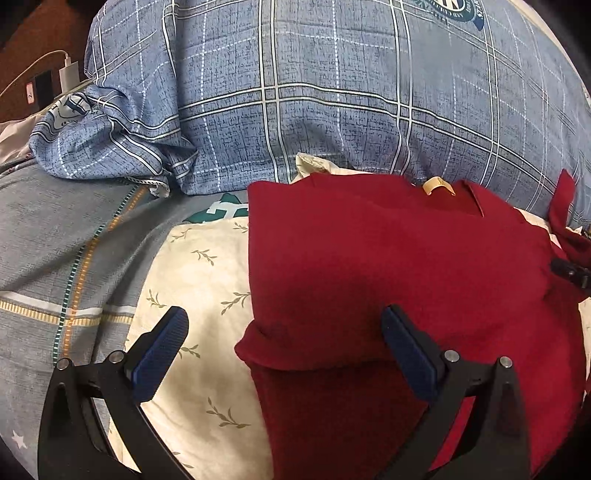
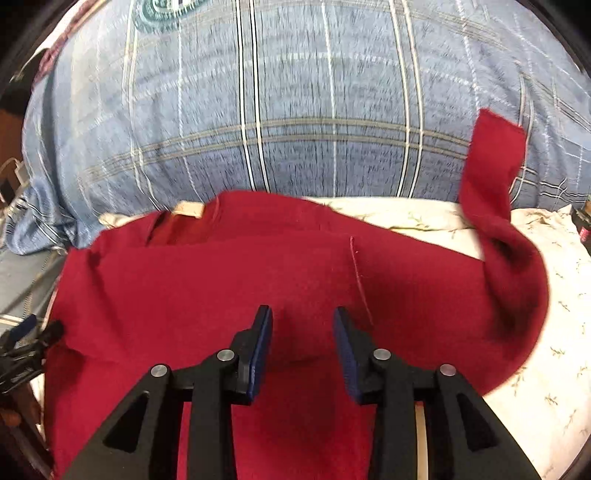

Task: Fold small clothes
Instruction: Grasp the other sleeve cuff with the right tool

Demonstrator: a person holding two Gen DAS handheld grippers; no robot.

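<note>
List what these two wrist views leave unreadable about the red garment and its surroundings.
- Red garment: lower part hidden under the left gripper, cut off by the frame's bottom.
- Tan label at the collar: text too small.
- Plaid pillow: blurred in the right wrist view; its emblem cut off at the top edge.

Big blue plaid pillow (image 1: 332, 92) at back; cream leaf-print cloth (image 1: 199, 280) on grey striped bedsheet (image 1: 55, 251); white charger (image 1: 69, 75) far left.

Shirt (image 1: 388, 258) lower hem cut off by frame bottom; emblem (image 1: 448, 9) on quilt (image 1: 332, 92) clipped at top; right view motion-blurred
</note>
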